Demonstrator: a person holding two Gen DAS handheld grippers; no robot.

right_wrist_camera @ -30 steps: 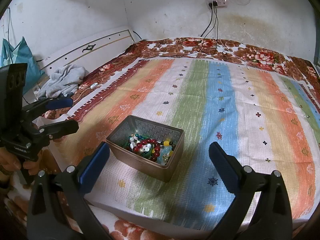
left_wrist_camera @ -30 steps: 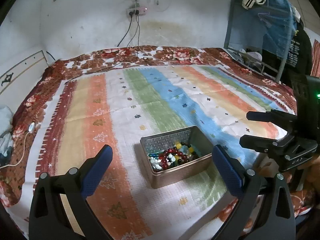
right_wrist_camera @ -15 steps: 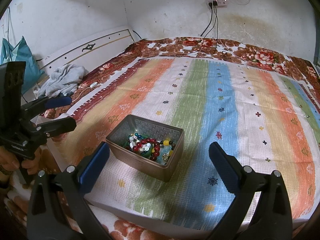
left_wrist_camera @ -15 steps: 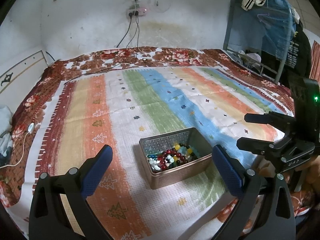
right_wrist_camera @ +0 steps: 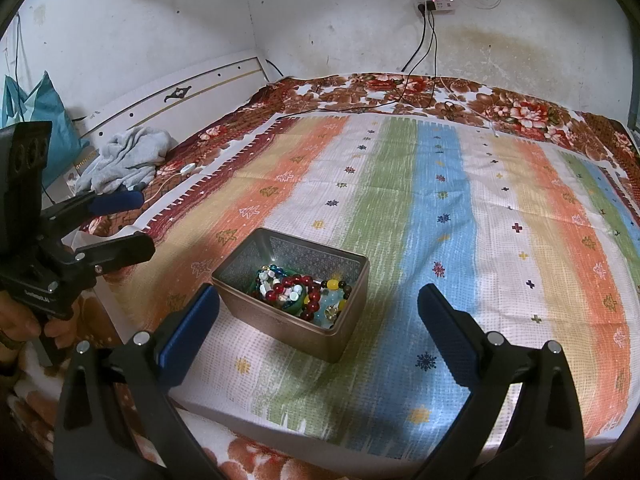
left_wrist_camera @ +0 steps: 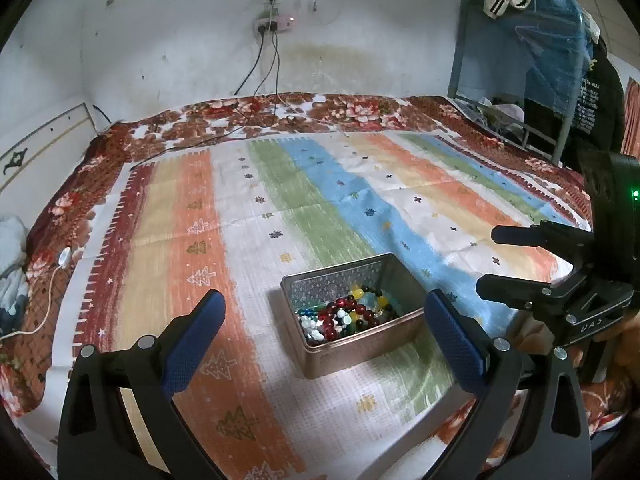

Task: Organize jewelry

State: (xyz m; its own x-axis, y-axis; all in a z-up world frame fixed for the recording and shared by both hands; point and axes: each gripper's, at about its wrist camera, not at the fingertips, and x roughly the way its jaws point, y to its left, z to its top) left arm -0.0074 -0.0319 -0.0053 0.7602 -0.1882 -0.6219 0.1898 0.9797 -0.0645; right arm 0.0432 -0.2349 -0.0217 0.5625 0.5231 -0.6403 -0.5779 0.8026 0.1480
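A small metal tin (left_wrist_camera: 360, 348) (right_wrist_camera: 280, 328) stands on the striped blanket near the bed's front edge. It holds a pile of coloured bead bracelets (left_wrist_camera: 348, 316) (right_wrist_camera: 300, 294). My left gripper (left_wrist_camera: 324, 316) is open and empty, hovering in front of the tin; it also shows at the left in the right wrist view (right_wrist_camera: 128, 224). My right gripper (right_wrist_camera: 320, 312) is open and empty, just in front of the tin; it also shows at the right in the left wrist view (left_wrist_camera: 492, 260).
The striped blanket (left_wrist_camera: 320, 208) covers a floral bedspread (right_wrist_camera: 500, 104). A grey cloth (right_wrist_camera: 124, 160) and a white cable lie at the bed's left side. Cables hang from a wall socket (left_wrist_camera: 272, 24). A metal rack with clothes (left_wrist_camera: 540, 60) stands at the right.
Both grippers have shifted slightly; the tin sits a little further left in the left wrist view. Both stay open and the tin has not moved on the blanket.
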